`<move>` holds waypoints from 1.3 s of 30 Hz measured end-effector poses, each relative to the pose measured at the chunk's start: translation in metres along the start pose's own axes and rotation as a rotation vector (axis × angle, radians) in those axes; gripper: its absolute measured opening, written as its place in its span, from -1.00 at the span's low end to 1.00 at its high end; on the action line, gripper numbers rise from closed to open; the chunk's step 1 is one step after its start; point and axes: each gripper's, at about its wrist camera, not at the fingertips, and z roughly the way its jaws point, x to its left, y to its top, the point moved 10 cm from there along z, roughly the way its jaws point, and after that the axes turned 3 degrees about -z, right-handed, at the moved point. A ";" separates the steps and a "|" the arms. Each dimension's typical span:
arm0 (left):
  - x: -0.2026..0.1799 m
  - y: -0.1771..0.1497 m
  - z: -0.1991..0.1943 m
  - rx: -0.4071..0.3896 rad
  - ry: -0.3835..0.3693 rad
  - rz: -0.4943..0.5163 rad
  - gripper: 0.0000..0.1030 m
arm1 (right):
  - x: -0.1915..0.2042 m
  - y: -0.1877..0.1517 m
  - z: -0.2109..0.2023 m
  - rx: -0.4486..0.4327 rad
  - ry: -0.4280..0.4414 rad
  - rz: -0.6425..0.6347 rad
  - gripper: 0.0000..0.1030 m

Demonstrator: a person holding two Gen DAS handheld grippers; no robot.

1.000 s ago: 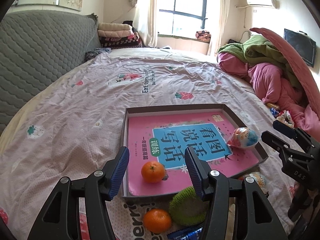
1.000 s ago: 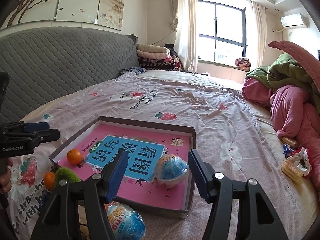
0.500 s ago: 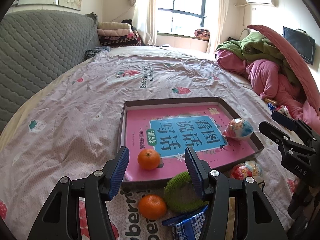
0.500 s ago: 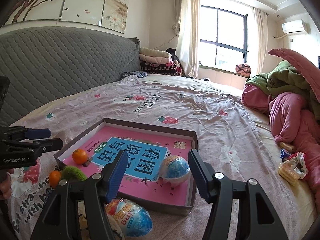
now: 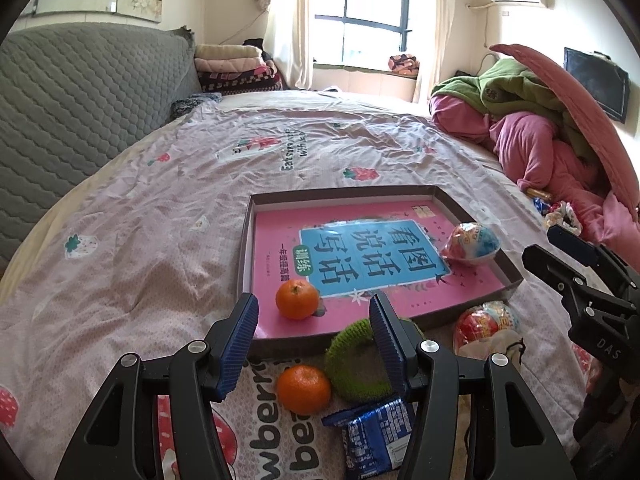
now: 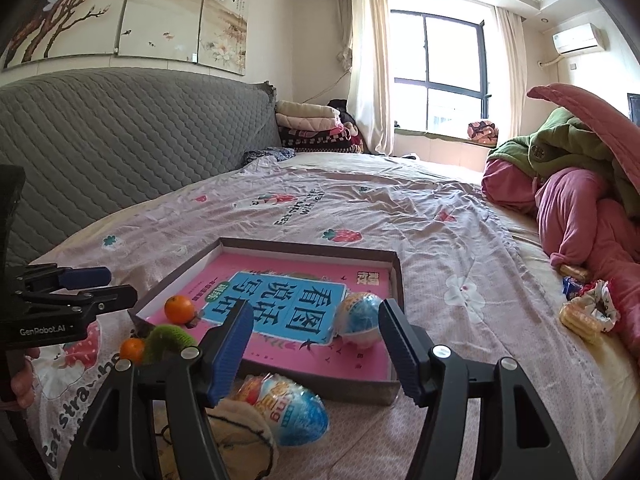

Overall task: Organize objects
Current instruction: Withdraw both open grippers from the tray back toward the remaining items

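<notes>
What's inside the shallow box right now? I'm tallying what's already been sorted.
Inside the box lies a pink book; on it sit an orange and a wrapped toy egg. Whatever lies beneath the book is covered.

Shallow brown cardboard tray (image 5: 478,216) on the bed (image 5: 140,240)

In it lie a pink book (image 5: 404,292), a round orange tangerine (image 5: 297,299) and a foil-wrapped egg toy (image 5: 472,245); before it lie another tangerine (image 5: 304,389), a green knitted ring (image 5: 352,368) and a second egg toy (image 5: 486,322).
</notes>
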 end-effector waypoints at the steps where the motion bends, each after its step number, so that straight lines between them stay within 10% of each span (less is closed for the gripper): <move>1: -0.001 -0.002 -0.001 0.002 -0.003 0.000 0.15 | 0.002 0.000 -0.001 -0.004 -0.001 -0.005 0.26; 39: -0.009 -0.053 -0.026 0.084 -0.016 0.008 0.15 | 0.020 -0.023 -0.040 -0.005 0.039 0.004 0.37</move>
